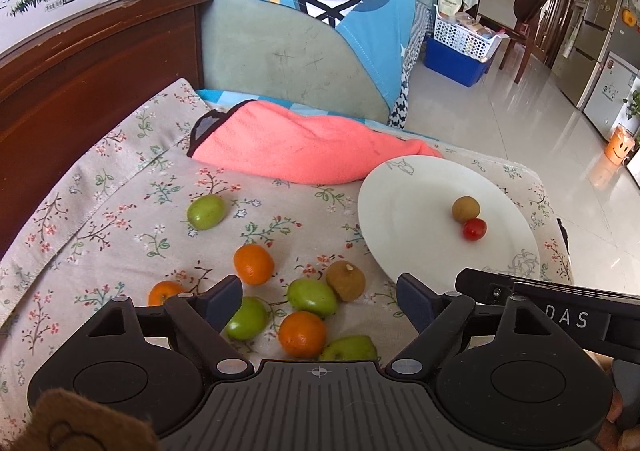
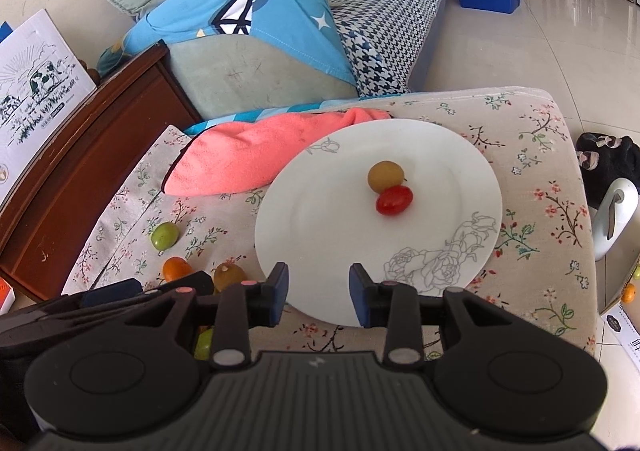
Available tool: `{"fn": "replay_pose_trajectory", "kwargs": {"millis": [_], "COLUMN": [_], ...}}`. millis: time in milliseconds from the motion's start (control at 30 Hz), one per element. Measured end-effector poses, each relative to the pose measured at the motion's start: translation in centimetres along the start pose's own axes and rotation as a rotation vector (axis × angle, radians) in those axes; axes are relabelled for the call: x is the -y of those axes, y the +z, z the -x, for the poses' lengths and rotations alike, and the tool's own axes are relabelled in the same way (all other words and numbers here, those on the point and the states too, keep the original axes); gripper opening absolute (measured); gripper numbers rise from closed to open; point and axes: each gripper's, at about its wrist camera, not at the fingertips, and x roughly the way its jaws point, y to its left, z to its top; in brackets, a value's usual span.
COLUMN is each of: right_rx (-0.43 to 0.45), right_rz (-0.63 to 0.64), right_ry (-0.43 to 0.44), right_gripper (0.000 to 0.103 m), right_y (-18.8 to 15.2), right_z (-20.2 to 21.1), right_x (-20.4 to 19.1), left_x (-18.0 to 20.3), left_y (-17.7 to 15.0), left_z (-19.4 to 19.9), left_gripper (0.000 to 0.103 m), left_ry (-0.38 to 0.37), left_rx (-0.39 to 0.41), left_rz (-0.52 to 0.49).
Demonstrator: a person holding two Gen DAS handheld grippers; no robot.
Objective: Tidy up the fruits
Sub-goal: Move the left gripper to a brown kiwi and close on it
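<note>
Two fruits [image 2: 390,189] sit mid-plate [image 2: 320,211], rim bare.

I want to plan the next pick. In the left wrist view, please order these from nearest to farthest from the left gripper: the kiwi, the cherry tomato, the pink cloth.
1. Kiwi: on the floral cover, just beyond the open left gripper.
2. Cherry tomato: on the plate, to the right.
3. Pink cloth: at the back, behind the plate.
</note>
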Motion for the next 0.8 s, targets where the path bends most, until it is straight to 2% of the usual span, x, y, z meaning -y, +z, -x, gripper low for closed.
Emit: {"fn": "replay_pose_trajectory", "kwargs": {"millis": [233, 433, 567, 800], "right_rx": [-0.019, -0.049, -0.070, -0.129], "right_rz": [0.072, 0.106, 0.135, 0.183], "right_ry": [0.013, 0.042, 0.066, 0.098], "right_gripper": [0.037, 0.039, 0.041, 0.041], "right_y": [-1.0, -1.9, -2.6, -4.5], "right_z": [-0.3, -0.5, -0.5, -0.7], "right_x": [-1.8, -3.1, -4.0, -5.4], "left_x": [-1.3, -3.1, -5.1, -9.9], "left_y": [-0.8, -1.7, -2.6, -4.4], "left_z": [0.5, 1.5, 2.2, 3.4], "left_gripper": [0.086, 0.087, 0.087, 0.087], "left_ry": [0.049, 0.064, 0.103, 0.167], "left_rx": [-0.025, -0.037, -0.047, -0.062], "left_rz": [-0.015, 0.010, 0.049, 0.177]}}
